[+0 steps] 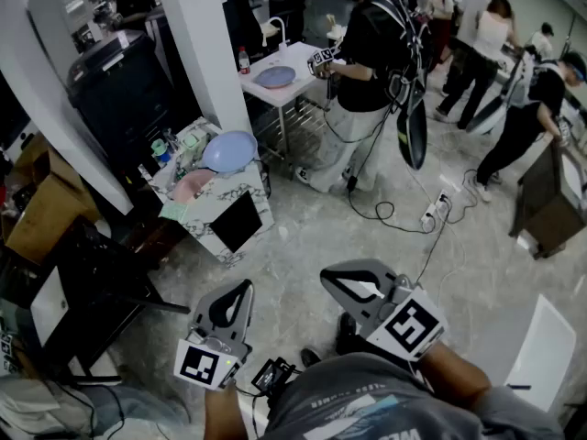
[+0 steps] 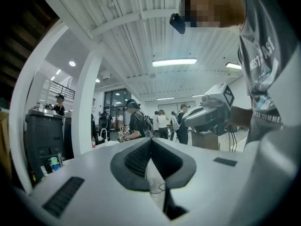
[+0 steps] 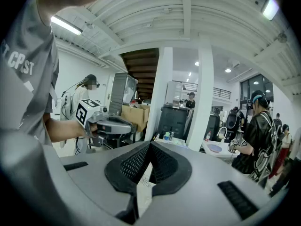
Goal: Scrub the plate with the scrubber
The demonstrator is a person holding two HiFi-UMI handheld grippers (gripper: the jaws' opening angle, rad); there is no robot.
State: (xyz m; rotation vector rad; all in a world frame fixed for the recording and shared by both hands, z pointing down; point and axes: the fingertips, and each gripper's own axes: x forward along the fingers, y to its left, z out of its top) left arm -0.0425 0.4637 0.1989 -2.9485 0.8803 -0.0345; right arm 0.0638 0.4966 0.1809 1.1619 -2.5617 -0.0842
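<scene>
Sitting on the counter (image 1: 206, 220), blue plate (image 1: 229, 151) lies well beyond shut fingers (image 1: 244, 291).

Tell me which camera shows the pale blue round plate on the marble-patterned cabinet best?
The head view: the pale blue round plate shows clearly from above. In the left gripper view and the right gripper view I cannot make it out.

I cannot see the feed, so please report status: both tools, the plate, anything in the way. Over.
Left tool shut, empty; right tool the same. Blue plate on small table ahead, untouched. Scrubber not seen. Only floor between.
</scene>
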